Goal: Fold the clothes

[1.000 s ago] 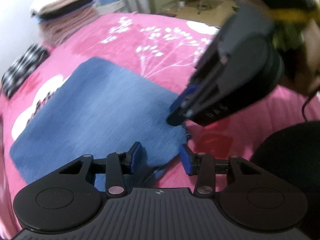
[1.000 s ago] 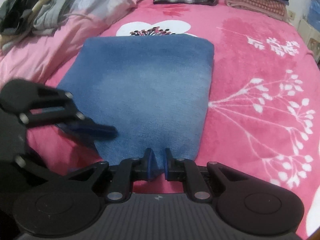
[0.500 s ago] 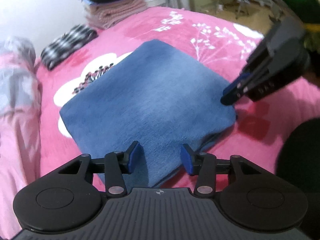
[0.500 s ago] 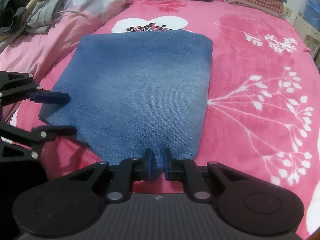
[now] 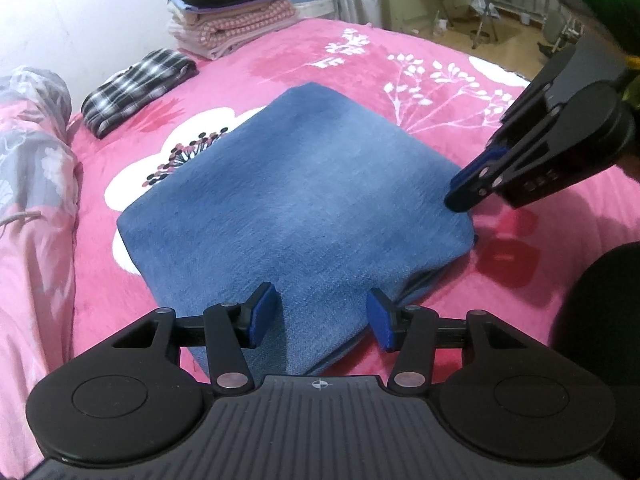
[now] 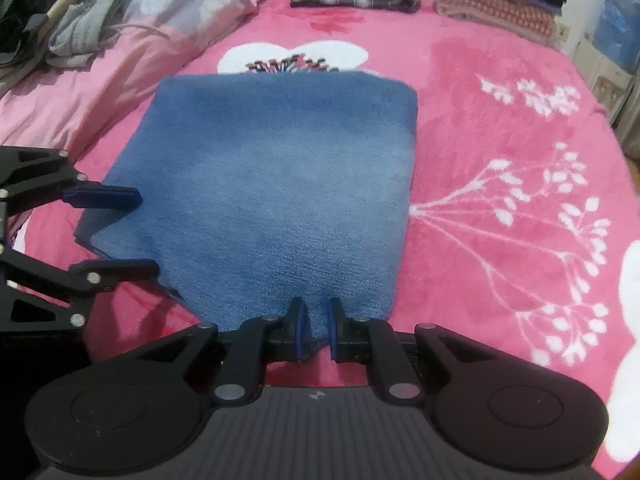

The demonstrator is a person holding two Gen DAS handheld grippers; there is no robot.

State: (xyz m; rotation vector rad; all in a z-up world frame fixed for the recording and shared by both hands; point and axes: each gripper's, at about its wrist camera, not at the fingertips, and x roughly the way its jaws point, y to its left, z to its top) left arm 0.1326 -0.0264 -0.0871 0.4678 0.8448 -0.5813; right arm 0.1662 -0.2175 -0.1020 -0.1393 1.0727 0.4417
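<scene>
The folded blue cloth [image 6: 276, 196] lies flat on the pink bedspread [image 6: 500, 128]. The right gripper [image 6: 314, 328] is clamped on the cloth's near edge. The left gripper [image 5: 320, 316] stands with its 2 fingers [image 5: 262, 316] apart, straddling the cloth's near corner.

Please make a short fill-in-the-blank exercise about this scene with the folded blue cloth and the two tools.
1. The right tool is pinching the near edge of the ____ denim garment.
2. The left tool has its fingers ____, with the cloth's corner between them.
3. The garment lies on a ____ blanket with white flowers.
4. The folded plaid garment lies next to a ____ of folded clothes.

Missing words: blue; open; pink; stack
</scene>
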